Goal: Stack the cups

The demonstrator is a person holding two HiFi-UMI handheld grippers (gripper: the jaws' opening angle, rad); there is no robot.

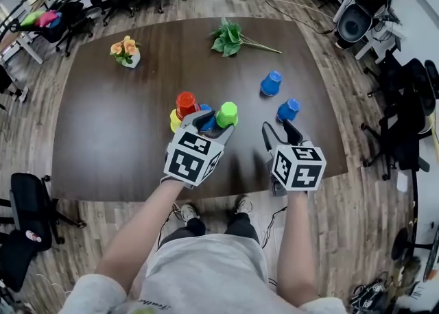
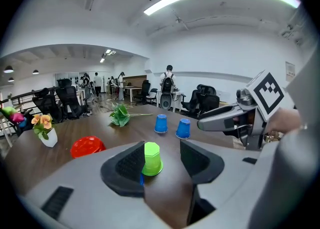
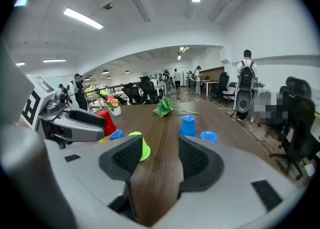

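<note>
On the dark table (image 1: pixel 110 134) an upside-down green cup (image 1: pixel 227 114) stands just ahead of my left gripper (image 1: pixel 214 122). In the left gripper view the green cup (image 2: pixel 151 159) sits between the jaws next to the left pad, with a clear gap to the right pad. A red cup (image 1: pixel 185 103) tops a yellow cup (image 1: pixel 174 123), with a blue cup (image 1: pixel 205 109) beside them. Two more blue cups (image 1: pixel 271 83) (image 1: pixel 288 110) stand to the right. My right gripper (image 1: pixel 278 129) is open with only bare table between its jaws, just short of the nearer blue cup.
A small vase of orange flowers (image 1: pixel 126 51) stands at the table's far left and a green leafy sprig (image 1: pixel 230 37) lies at the far middle. The table's front edge (image 1: pixel 206 192) is close under both grippers. Office chairs (image 1: pixel 31 210) ring the table.
</note>
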